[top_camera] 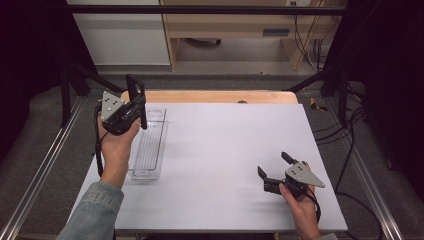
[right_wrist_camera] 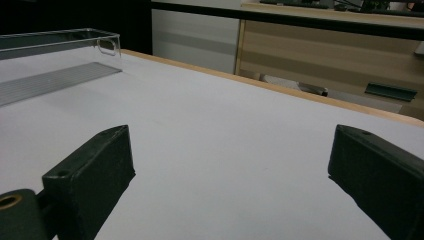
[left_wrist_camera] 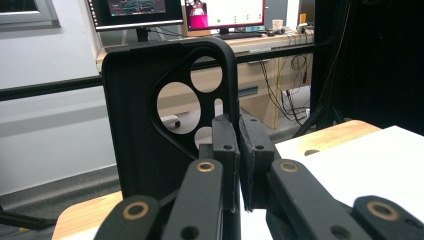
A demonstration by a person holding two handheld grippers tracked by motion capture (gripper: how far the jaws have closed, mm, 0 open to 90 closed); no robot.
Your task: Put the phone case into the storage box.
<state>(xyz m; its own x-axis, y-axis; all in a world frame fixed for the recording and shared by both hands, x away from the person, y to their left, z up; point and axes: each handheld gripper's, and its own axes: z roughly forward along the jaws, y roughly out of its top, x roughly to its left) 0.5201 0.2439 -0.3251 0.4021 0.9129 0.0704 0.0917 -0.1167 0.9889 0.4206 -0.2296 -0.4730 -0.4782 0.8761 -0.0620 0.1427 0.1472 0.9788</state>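
A black phone case (top_camera: 135, 91) with round camera cut-outs stands upright in my left gripper (top_camera: 141, 111), held above the far end of a clear plastic tray (top_camera: 149, 150). In the left gripper view the case (left_wrist_camera: 140, 130) rises in front of the camera and my left gripper (left_wrist_camera: 237, 145) is shut on its edge. My right gripper (top_camera: 272, 165) rests low over the white table (top_camera: 225, 150) at the near right, open and holding nothing. Its two black jaws stand wide apart in the right gripper view, with the gripper (right_wrist_camera: 230, 170) pointing toward the tray (right_wrist_camera: 55, 55).
The tray lies lengthwise along the left side of the table. A wooden board (top_camera: 215, 96) edges the table's far side. Black frame bars (top_camera: 200, 9) and cables (top_camera: 350, 125) surround the table. Monitors (left_wrist_camera: 175, 12) sit on a desk beyond.
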